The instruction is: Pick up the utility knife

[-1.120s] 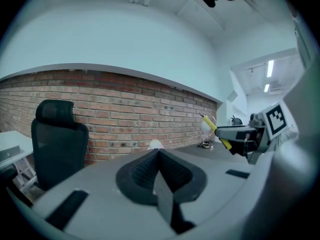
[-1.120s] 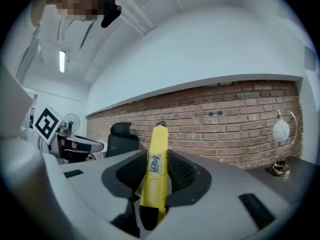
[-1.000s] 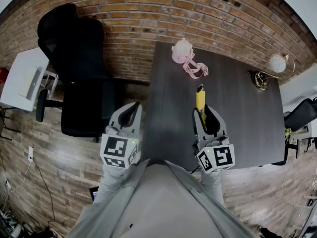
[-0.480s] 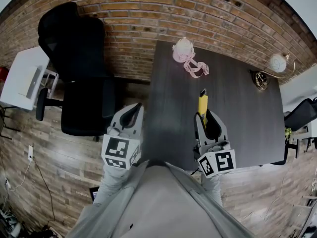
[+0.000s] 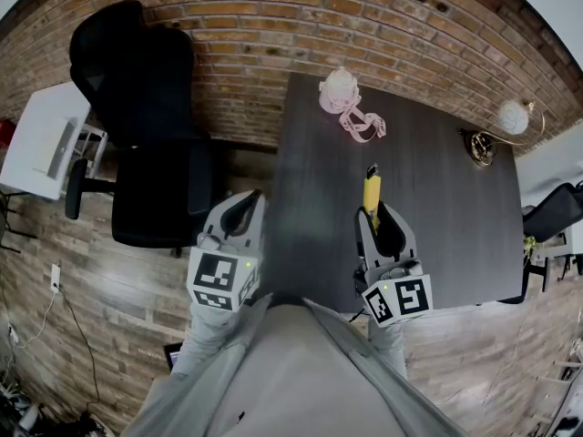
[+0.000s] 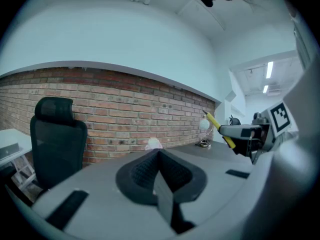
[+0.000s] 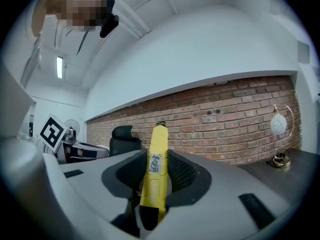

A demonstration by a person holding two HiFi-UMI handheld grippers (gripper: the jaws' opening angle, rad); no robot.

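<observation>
change was slight over the last moment. in the head view the utility knife (image 5: 371, 190) and the right gripper (image 5: 376, 218) carrying it had slid a touch toward me over the dark table (image 5: 446, 217), and then they stayed put. the grip looked no different. in the right gripper view the pads were pressed on the lower half of the yellow body (image 7: 156, 169), one on each flat side. the dark nose stuck out well past the jaw tips, toward the brick wall. from the left gripper view i saw the knife (image 6: 219, 128) tilted nose-up in the air, clear of the tabletop. i judged the pick-up as good as done, with only a steady hold left to keep.

the left gripper (image 5: 239, 209) hung off the table's near-left edge over the wooden floor, its jaws together with nothing between them (image 6: 159, 171).

for writing, i found a small white sticker (image 7: 155, 163) on the knife's upper face with dark marks. they were too smeared for me to read, and i saw no brand name. the only other print was the black-and-white square marker on each gripper's cube (image 5: 219, 273), which was a pattern and not text.
</observation>
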